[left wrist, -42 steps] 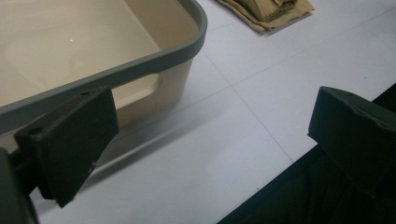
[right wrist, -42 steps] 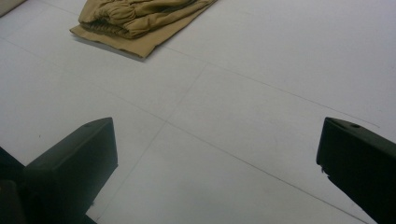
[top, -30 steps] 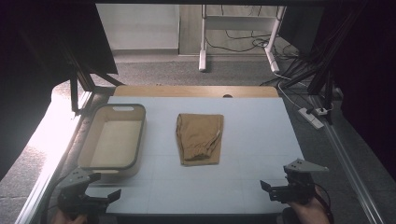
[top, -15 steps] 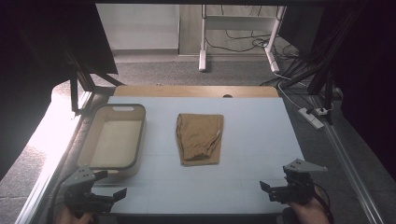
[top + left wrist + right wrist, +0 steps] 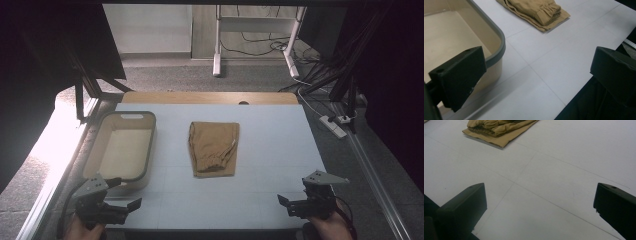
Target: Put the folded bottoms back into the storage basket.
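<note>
I have both grippers low at the near edge of the desk (image 5: 280,165), the left gripper (image 5: 131,205) just beside the near corner of the beige bin (image 5: 150,150) and the right gripper (image 5: 283,202) at the opposite near corner, each with its fingers spread wide apart and nothing between them. The folded tan trousers (image 5: 214,148) lie flat near the middle of the desk, just right of the bin and well apart from both grippers, with the gathered cuffs toward me. As I read it, the job is to lift the trousers into the bin, so the step in hand is the reach. To do it well I want to bring both grippers forward together and low, left to the trousers' left edge and right to the right edge, and close on the whole stack of layers rather than the top fold alone, or the bundle will likely open as it rises. In the left gripper view the bin's grey rim (image 5: 499,40) sits close to my left finger (image 5: 459,75), so I swing that hand right first to clear it.
</note>
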{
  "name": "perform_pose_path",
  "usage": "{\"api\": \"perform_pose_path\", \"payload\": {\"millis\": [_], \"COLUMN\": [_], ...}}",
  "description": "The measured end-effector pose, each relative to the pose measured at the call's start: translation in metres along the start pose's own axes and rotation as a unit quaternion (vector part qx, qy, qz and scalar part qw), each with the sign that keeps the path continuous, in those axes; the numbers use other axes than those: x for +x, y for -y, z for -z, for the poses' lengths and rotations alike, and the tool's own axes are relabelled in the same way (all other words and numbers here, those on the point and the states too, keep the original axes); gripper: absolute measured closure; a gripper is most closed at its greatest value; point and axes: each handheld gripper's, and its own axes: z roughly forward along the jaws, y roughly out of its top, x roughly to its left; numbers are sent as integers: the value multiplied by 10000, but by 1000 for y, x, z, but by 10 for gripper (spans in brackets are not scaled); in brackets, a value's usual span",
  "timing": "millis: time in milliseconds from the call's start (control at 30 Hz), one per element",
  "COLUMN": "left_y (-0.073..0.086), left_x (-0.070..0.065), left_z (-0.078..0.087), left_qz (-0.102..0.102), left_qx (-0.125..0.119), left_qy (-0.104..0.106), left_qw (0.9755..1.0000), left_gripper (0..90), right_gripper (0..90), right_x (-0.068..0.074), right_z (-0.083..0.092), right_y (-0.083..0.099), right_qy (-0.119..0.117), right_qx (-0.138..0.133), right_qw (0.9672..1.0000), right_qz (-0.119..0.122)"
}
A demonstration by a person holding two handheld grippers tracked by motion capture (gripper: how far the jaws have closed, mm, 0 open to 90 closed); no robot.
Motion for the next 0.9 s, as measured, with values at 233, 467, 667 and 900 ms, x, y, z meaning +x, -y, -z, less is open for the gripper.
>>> {"api": "perform_pose_path", "payload": {"millis": [233,467,667,900], "left_y": [-8,-16,-20,-28], "left_x": [-2,-7,-10,-13], "left_z": [-7,-14,-20,-29], "left_qz": [22,24,-35,-185], "left_qx": [15,54,119,148], "left_qy": [104,151,186,195], "left_qw": [9999,9999,9998,9995], "left_gripper": [0,0,0,0], "right_gripper": [0,0,0,0], "right_x": [0,1,1,2], "right_z": [0,-1,-1,-1], "right_y": [0,0,0,-1], "right_qy": [-2,0,-2,-2], "right_qx": [30,28,54,85], "right_qw": [10000,10000,10000,9999], "right_qz": [20,34,79,135]}}
